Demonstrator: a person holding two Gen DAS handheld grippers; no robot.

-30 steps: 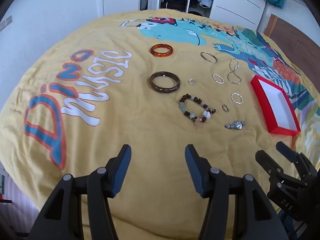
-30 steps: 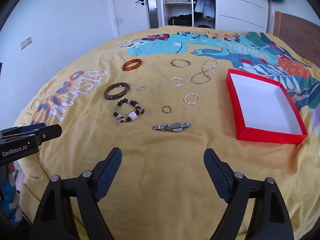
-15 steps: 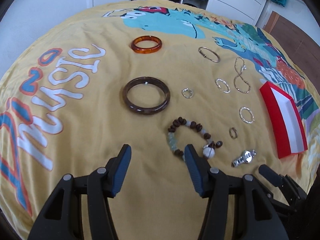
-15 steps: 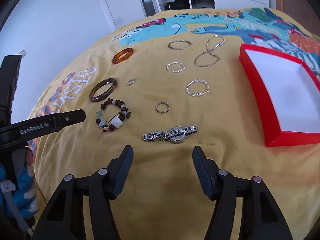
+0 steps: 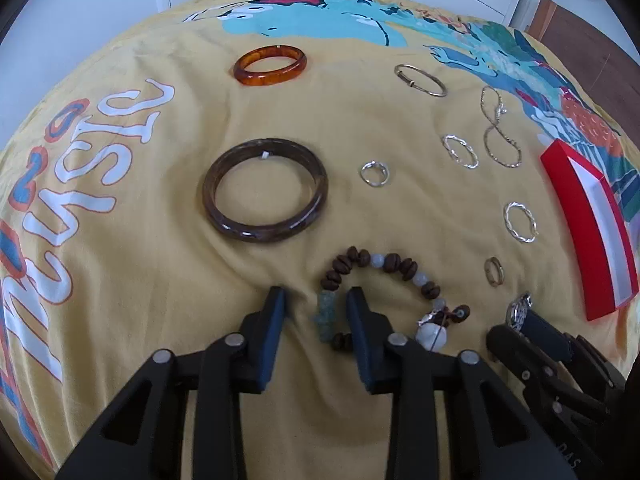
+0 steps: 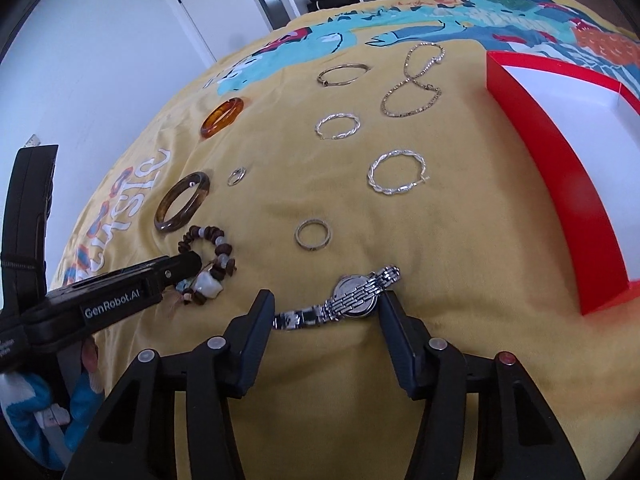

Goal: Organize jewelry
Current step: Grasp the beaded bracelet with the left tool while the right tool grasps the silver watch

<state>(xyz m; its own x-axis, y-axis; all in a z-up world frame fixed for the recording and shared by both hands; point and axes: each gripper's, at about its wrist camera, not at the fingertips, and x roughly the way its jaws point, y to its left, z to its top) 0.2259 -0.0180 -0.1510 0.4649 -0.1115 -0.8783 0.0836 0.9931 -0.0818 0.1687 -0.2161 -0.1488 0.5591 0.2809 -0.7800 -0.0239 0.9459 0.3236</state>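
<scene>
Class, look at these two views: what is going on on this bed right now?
A person holding two grippers is tidying jewelry laid out on a yellow bedspread. The left gripper is closing its fingers around one side of the beaded bracelet. The right gripper is closing too, with the silver watch lying between its fingers. The red box still looks empty, and the bangles, rings and chain lie untouched.

Glossy metal watch (image 6: 344, 302) and wooden-beaded bracelet (image 5: 384, 276) lie on soft matt blanket (image 5: 160, 280).
</scene>
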